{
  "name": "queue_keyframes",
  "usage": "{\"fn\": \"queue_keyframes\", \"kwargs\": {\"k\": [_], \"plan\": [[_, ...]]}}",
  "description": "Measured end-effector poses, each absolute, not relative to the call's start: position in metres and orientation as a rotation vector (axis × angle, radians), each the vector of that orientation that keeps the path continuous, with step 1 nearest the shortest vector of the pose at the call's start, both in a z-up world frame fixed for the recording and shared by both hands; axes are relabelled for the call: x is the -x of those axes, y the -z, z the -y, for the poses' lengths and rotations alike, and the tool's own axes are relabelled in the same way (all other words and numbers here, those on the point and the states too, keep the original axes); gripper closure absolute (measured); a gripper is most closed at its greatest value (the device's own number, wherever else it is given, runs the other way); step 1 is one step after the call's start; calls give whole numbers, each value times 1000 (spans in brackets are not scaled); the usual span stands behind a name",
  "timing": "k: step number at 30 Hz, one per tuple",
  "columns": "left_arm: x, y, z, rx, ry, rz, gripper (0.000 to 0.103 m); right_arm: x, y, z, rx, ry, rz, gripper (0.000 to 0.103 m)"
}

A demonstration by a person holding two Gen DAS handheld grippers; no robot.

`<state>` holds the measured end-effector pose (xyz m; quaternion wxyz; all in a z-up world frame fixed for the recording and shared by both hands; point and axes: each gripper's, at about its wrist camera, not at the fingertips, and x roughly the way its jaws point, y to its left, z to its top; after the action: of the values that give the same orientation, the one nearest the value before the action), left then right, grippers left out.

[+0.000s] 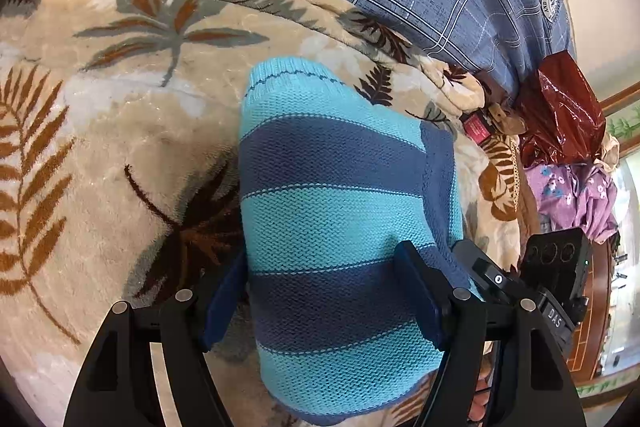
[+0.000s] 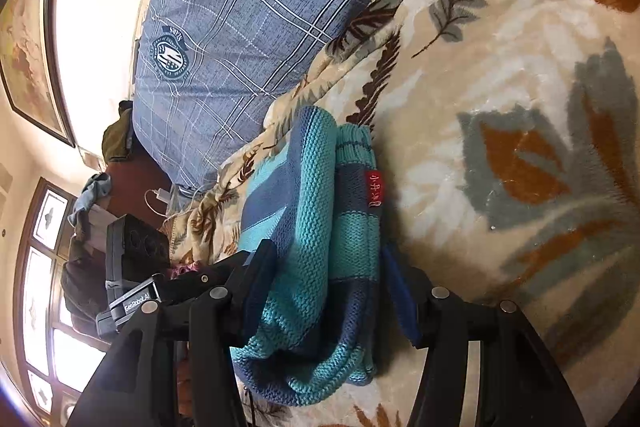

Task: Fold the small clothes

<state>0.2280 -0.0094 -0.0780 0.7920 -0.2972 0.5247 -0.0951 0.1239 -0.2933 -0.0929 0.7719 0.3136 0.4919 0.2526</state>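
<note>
the striped sweater [image 1: 336, 227] lies folded on the leaf-print blanket [image 1: 120, 131]. the left gripper [image 1: 324, 303] and right gripper [image 2: 328, 291] straddle it, fingers spread, pinching nothing. lifting away carelessly could snag the knit and undo the fold.

Striped blue knit sweater [image 1: 332, 211] folded on leaf-print blanket [image 1: 120, 115], left gripper [image 1: 320, 299] jaws apart

"DAS" on black device [image 1: 554, 319] | "GenRobot.AI" on black device [image 2: 134, 303]
</note>
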Motion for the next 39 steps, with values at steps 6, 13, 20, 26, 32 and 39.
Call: {"fn": "queue_keyframes", "kwargs": {"k": [6, 13, 20, 26, 32, 39], "plan": [[-226, 78, 9, 634, 209, -1124, 31, -127, 97, 288, -668, -506, -1090, 43], [-225, 77, 6, 631, 232, -1120, 32, -127, 91, 281, -571, -474, -1115, 48], [-184, 59, -15, 635, 282, -1076, 64, -93, 53, 256, -454, -497, -1073, 81], [-134, 43, -59, 620, 242, -1042, 68, -73, 46, 213, -499, -637, -1091, 81], [-118, 44, -104, 669, 171, -1038, 68, -81, 44, 161, -447, -692, -1078, 82], [-124, 55, -115, 760, 271, -1069, 62, -77, 46, 177, -332, -524, -1131, 73]]}}
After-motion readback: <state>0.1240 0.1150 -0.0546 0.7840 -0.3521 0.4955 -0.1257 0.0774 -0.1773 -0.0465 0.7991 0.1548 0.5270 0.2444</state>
